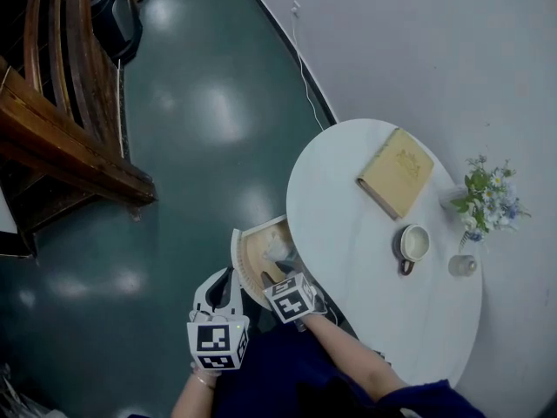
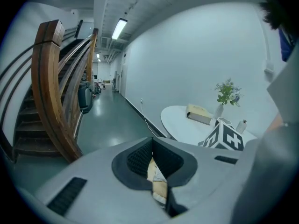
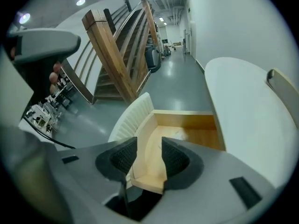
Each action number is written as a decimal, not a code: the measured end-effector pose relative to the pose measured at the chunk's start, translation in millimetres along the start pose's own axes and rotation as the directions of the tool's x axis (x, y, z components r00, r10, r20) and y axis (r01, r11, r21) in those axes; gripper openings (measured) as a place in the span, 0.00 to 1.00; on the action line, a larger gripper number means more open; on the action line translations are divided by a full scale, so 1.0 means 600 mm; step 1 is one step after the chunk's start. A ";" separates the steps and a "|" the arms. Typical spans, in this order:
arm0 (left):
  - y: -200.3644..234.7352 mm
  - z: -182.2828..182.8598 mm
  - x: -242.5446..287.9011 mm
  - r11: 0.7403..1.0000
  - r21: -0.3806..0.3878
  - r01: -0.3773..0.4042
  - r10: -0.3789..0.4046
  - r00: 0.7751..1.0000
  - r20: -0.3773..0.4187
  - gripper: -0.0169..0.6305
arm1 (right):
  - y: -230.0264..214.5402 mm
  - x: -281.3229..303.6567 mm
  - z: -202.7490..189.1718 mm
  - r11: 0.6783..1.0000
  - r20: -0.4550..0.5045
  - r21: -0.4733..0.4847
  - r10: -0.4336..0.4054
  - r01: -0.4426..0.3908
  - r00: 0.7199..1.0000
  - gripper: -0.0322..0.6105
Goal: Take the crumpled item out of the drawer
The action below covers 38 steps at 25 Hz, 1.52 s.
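The wooden drawer (image 1: 252, 259) with its ribbed white curved front (image 3: 131, 118) stands pulled out from the left side of the white oval table (image 1: 348, 225). A small pale crumpled item (image 3: 180, 134) lies on the drawer floor, toward the table; it is faint in the head view. My right gripper (image 3: 148, 148) is open at the drawer's near end. The drawer's front wall and near corner lie between its pads, which do not press on them. My left gripper (image 1: 224, 290) hangs just left of the drawer front. Its jaws are shut, with the drawer showing through the notch.
On the table lie a tan book (image 1: 396, 172), a cup (image 1: 413, 242), a vase of flowers (image 1: 483, 203) and a small bottle (image 1: 461, 266). A wooden staircase (image 1: 61, 146) rises at the left. A white cable (image 1: 305, 77) runs down the wall. The floor is glossy green.
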<state>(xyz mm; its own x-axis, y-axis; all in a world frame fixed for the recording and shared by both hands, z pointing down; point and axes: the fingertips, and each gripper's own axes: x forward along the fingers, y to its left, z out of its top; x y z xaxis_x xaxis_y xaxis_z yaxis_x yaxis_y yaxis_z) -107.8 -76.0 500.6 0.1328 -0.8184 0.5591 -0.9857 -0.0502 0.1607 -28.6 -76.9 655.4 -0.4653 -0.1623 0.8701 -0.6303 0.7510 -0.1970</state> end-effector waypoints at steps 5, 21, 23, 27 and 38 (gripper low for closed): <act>0.023 -0.017 -0.003 1.000 -0.001 0.006 -0.006 0.999 -0.035 0.03 | -0.025 0.049 -0.012 0.997 -0.043 -0.019 -0.081 0.080 0.996 0.41; 0.067 -0.071 0.000 1.000 -0.017 0.012 -0.014 0.991 -0.131 0.03 | -0.098 0.170 -0.060 0.976 -0.218 -0.139 -0.197 0.170 0.956 0.56; 0.070 -0.076 0.002 1.000 -0.022 0.014 -0.016 0.990 -0.138 0.03 | -0.102 0.183 -0.064 0.971 -0.247 -0.182 -0.198 0.156 0.949 0.58; 0.077 -0.086 0.005 0.999 -0.031 0.014 -0.019 0.988 -0.153 0.03 | -0.107 0.206 -0.071 0.965 -0.297 -0.231 -0.192 0.125 0.935 0.58; 0.085 -0.109 0.004 0.999 -0.039 -0.001 -0.006 0.983 -0.182 0.03 | -0.136 0.247 -0.109 0.930 -0.397 -0.359 -0.221 0.071 0.891 0.62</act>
<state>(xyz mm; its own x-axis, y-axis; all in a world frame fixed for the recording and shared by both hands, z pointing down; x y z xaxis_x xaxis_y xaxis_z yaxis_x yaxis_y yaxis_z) -151.3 -43.0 563.0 0.1556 -0.7004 0.6966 -0.9811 -0.0275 0.1915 -5.4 -120.1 829.9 -0.0285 -0.0566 0.9980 -0.3961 0.9173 0.0407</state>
